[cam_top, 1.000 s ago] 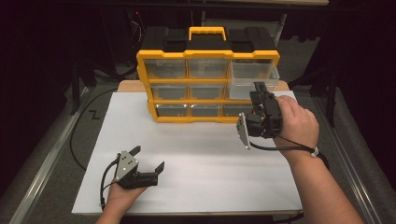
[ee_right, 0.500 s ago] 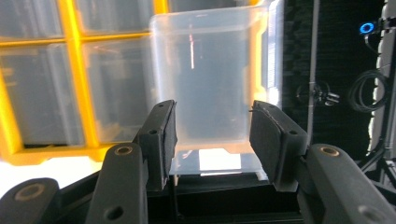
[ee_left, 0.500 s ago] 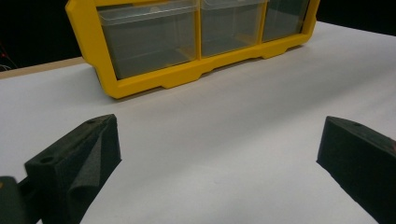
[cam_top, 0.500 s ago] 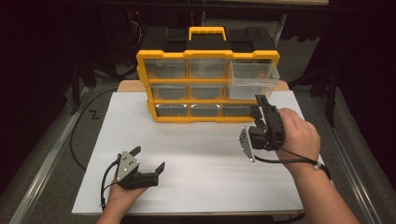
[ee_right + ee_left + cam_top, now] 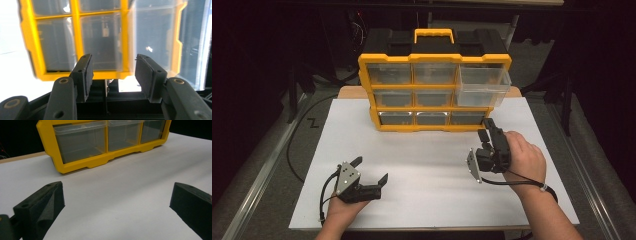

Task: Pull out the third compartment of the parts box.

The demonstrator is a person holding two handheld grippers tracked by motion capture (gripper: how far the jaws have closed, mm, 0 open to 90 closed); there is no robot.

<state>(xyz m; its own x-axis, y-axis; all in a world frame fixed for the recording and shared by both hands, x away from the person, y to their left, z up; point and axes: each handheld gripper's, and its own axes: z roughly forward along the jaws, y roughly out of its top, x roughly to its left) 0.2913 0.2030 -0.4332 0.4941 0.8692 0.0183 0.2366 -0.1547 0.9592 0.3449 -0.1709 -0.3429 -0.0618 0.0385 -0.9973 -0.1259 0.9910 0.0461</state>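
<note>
A yellow organizer (image 5: 434, 60) with clear drawers stands at the back of the white board (image 5: 432, 165). Its top right drawer (image 5: 482, 85) is pulled out. My right gripper (image 5: 485, 129) hovers low in front of the bottom right drawer, rolled on its side. Its jaws have just been opening and nothing is between them. In the right gripper view the right gripper (image 5: 113, 67) faces the organizer's drawers (image 5: 100, 42) close up. My left gripper (image 5: 370, 169) rests open at the near left of the board. In the left gripper view the left gripper (image 5: 116, 195) points at the organizer's bottom row (image 5: 82, 142), with bare board between.
A black carry case with a yellow handle (image 5: 433, 36) sits on top of the organizer. A black cable (image 5: 294, 145) runs along the floor left of the board. Bare board (image 5: 427, 150) lies between the two grippers.
My right gripper has dropped from in front of the organizer's right-hand drawers to just above the board, drawing a little nearer the person. The left gripper has stayed put.
</note>
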